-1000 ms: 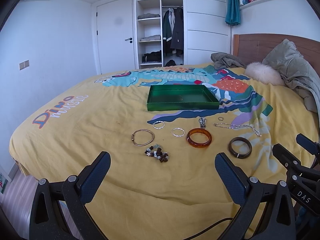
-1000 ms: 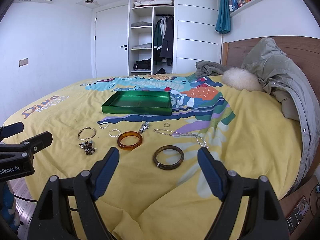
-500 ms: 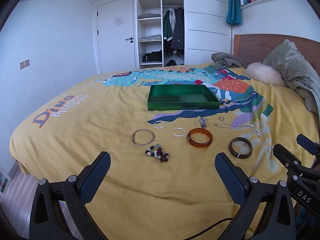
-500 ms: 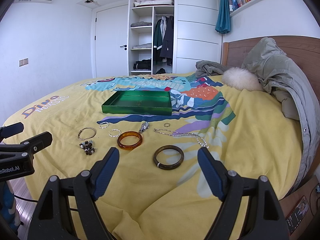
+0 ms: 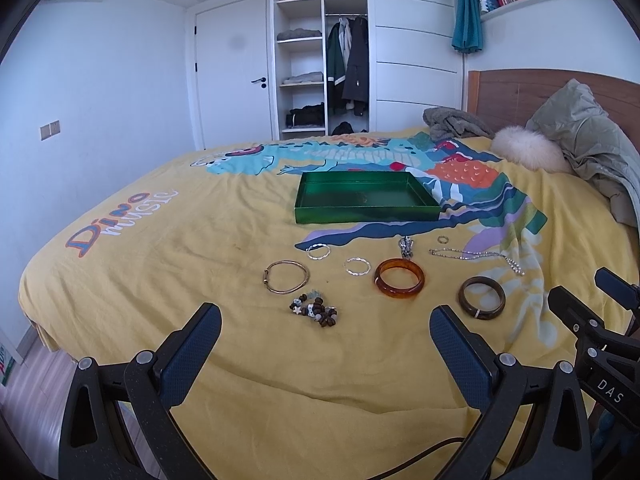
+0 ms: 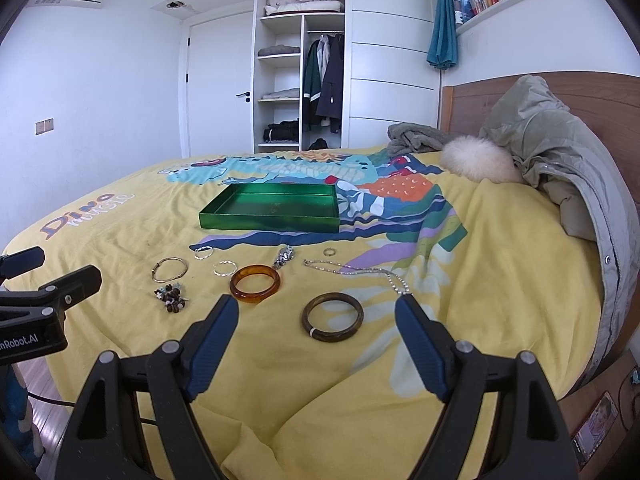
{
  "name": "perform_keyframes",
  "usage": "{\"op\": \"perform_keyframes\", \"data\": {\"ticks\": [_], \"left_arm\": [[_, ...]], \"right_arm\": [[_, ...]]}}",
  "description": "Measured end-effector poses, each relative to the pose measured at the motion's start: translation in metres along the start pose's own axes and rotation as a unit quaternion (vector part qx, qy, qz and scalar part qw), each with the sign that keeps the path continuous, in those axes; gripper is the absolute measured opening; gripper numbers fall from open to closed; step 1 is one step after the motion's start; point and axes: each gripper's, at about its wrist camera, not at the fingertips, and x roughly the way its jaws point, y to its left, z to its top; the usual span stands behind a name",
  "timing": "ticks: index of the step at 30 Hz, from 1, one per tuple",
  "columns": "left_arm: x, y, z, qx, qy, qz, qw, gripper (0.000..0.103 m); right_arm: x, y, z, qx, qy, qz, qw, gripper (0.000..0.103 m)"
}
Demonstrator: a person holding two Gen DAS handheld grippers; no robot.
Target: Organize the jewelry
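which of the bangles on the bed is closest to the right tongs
The dark brown bangle, lying flat between the right tongs' open fingertips. The amber bangle sits farther out and left; the thin gold bangle is farther left.

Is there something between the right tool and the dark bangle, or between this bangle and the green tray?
Nothing lies between the right tool and the dark bangle; only bare bedspread. Toward the green tray, the silver chain and a small charm lie on the bed, low enough to pass over.

Jewelry pieces lying flat and apart, with a green tray (image 5: 366, 214) beyond them.
Ahead of the right fingers (image 6: 420, 334) lies a dark bangle (image 6: 332, 317); amber bangle (image 6: 254, 283) and beaded bracelet (image 5: 315, 311) ahead of the left fingers (image 5: 192, 354).
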Motion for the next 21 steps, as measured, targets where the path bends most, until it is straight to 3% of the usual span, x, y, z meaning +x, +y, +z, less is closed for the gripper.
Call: {"op": "perform_keyframes", "data": {"ticks": [21], "left_arm": [[0.0037,-0.0057,0.0025,-0.001,0.003,0.012,0.9999,0.102]], "right_arm": [[0.0029,-0.0095,-0.0012,0.01,0.0,-0.002,1.0,0.081]]}}
